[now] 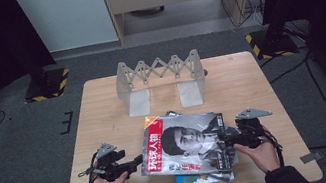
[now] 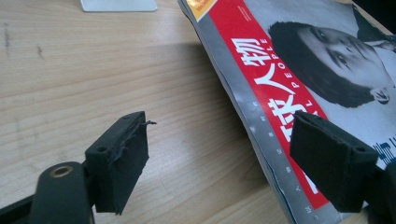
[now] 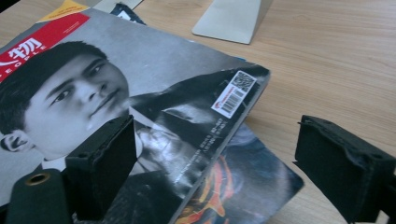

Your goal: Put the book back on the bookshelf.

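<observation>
High view: one wooden table; a top magazine with a red spine band and a black-and-white portrait cover lies at the near middle, tilted, on a loose stack; a lower magazine with a blue-green edge shows beneath it toward the near edge. The left tool sits just beside the red spine edge; the right tool sits at the opposite edge, over the dark corner. An accordion-style grey file rack stands upright at the far middle, well apart from the stack, its slots unfilled. Left gripper view: jaws wide apart, holding nothing; one pad hangs over bare wood, the other above the red band, so the spine edge lies between them. Right gripper view: jaws likewise wide apart and holding nothing; one pad is over the cover, the other over the wood, the barcode corner ahead of them, and a colourful cover is exposed under that edge. Judgement: the step is the approach to grasp the top magazine at both edges. The next move calls for closing on the top copy alone; the copies beneath lie close and could be pinched along. The rack is the likely destination, the path to it unobstructed.
</observation>
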The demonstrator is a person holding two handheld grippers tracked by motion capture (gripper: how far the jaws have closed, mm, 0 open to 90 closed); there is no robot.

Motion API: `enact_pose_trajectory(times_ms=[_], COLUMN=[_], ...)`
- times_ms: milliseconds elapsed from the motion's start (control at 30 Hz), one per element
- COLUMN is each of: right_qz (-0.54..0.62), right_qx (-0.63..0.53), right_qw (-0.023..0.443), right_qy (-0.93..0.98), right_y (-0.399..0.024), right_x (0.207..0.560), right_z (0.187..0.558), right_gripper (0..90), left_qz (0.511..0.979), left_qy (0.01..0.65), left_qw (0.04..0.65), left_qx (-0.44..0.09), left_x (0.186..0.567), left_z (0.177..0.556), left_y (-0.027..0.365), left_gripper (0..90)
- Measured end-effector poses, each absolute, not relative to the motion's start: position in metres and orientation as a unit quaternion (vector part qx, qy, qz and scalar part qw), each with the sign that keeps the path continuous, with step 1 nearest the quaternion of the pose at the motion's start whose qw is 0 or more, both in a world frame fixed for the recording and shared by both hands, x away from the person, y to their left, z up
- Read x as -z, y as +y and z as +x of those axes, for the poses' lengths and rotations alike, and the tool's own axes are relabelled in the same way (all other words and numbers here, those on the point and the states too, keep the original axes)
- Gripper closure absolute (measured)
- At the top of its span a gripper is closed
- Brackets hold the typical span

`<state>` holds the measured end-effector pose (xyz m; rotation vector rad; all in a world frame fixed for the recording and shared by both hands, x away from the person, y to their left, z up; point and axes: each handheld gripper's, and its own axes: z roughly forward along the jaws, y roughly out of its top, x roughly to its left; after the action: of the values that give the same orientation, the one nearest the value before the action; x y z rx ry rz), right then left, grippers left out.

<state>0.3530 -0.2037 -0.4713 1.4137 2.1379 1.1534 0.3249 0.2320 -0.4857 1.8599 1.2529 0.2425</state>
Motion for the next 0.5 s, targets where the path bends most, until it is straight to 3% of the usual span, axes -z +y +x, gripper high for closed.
enact_pose_trajectory(times_ms=[500], right_qz=[0.480], right_qx=[-0.404], right_qw=[0.136], right_qy=[0.767], right_y=[-0.193], right_x=[0.480], right_z=[0.351], right_gripper=[22.8], left_qz=[0.762], left_qy=[0.489], left_qw=[0.421], left_qx=[-0.049], left_x=[0.492], left_z=[0.317], left_y=[0.215], left_gripper=[21.9])
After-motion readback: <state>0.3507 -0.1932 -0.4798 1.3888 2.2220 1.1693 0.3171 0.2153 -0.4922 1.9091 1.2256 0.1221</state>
